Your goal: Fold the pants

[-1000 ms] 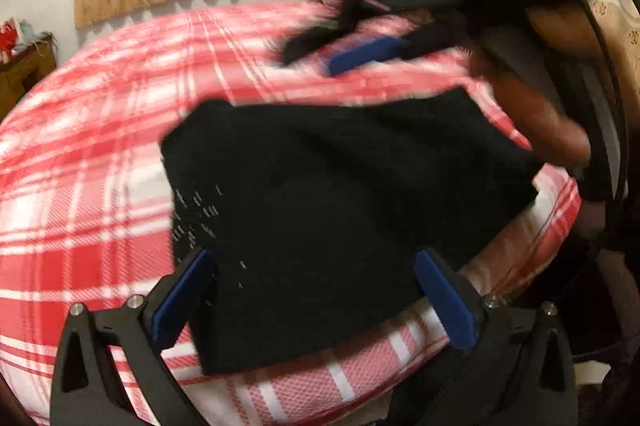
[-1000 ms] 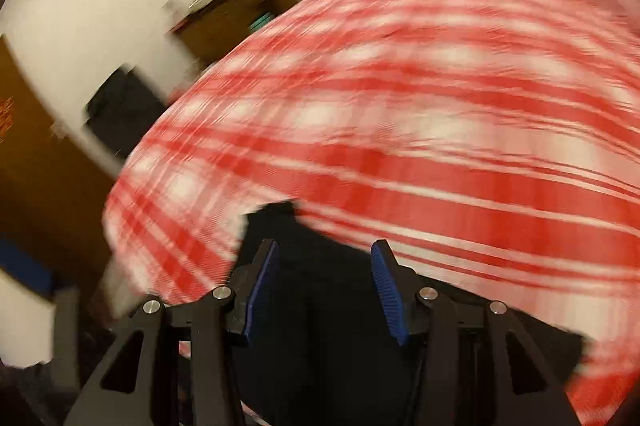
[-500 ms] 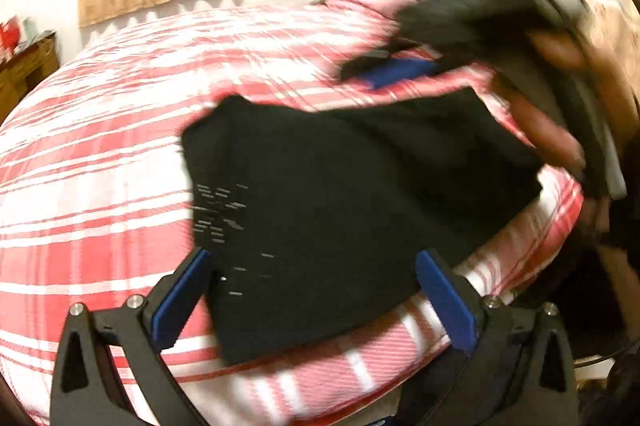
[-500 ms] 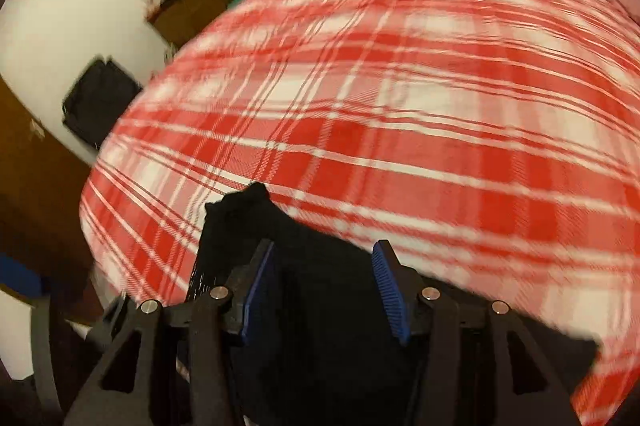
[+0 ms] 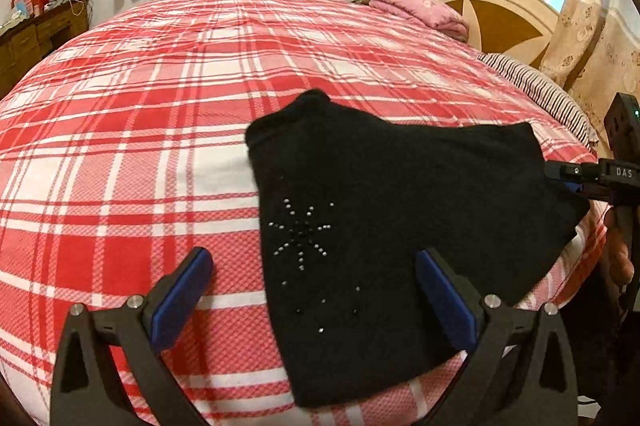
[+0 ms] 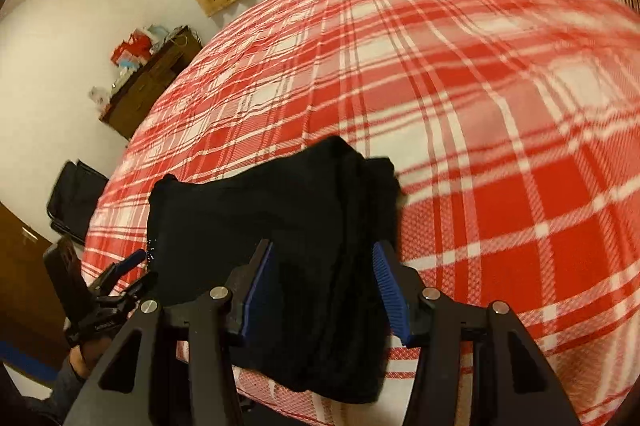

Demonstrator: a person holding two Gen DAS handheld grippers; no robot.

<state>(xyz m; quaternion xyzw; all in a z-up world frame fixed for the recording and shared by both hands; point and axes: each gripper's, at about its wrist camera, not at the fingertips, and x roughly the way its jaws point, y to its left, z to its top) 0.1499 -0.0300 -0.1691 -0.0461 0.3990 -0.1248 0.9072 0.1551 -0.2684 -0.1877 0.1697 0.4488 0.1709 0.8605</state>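
Observation:
The black pants [image 5: 400, 226] lie folded in a compact pile near the front edge of the bed, with a beaded star pattern on top. My left gripper [image 5: 316, 298] is open above their near left part, one finger over the bedspread and one over the cloth. My right gripper [image 6: 326, 290] is open, its jaws astride the right end of the pants [image 6: 280, 226], holding nothing. The right gripper also shows at the right edge of the left wrist view [image 5: 576, 181], at the pants' far right corner. The left gripper shows at the lower left of the right wrist view [image 6: 132, 270].
The red and white plaid bedspread [image 5: 160, 105] covers the bed. A pink pillow [image 5: 420, 9] and a striped pillow [image 5: 540, 89] lie by the headboard [image 5: 500, 13]. A wooden dresser [image 6: 152, 81] stands by the wall, and a black bag [image 6: 72, 201] sits on the floor.
The left gripper has moved left, so the pants sit further right in its view. The right gripper has come down from above the pants to their right end.

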